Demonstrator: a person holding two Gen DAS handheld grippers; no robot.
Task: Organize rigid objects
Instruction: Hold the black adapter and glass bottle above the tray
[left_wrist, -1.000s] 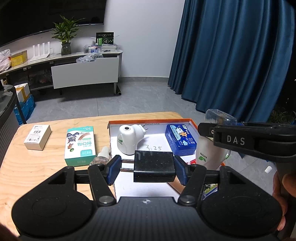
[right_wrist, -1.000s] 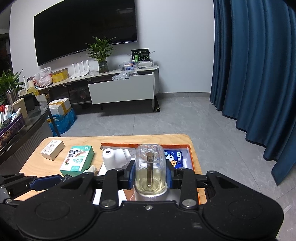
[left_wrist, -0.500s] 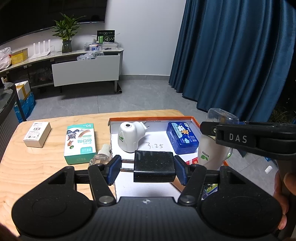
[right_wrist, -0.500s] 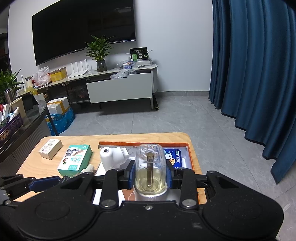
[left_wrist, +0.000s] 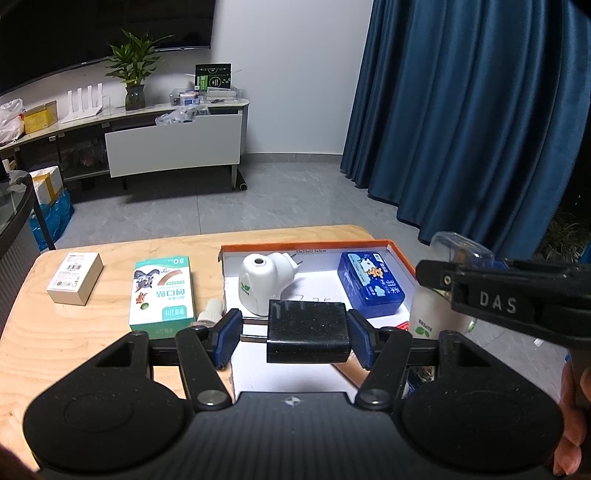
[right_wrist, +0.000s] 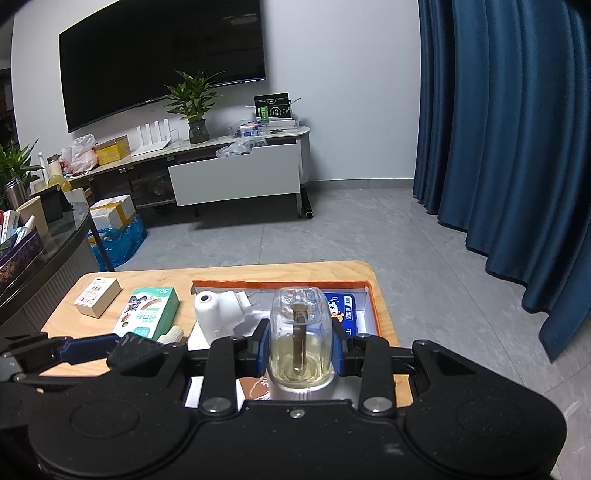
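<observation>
Left wrist view: orange-rimmed tray (left_wrist: 400, 254) on table (left_wrist: 110, 258); white plug-in (left_wrist: 264, 280) and blue tin (left_wrist: 371, 282) lying inside. Green box (left_wrist: 162, 295) and beige box (left_wrist: 75, 277) lie on table outside tray. Black adapter (left_wrist: 308, 331) clamped by left gripper (left_wrist: 293, 334) above tray; prongs pointed left, long axis crosswise.

Right wrist view: bottle (right_wrist: 300, 336) clenched by right gripper (right_wrist: 300, 349), held upright above tray (right_wrist: 373, 306), clear end up, long axis vertical.
</observation>
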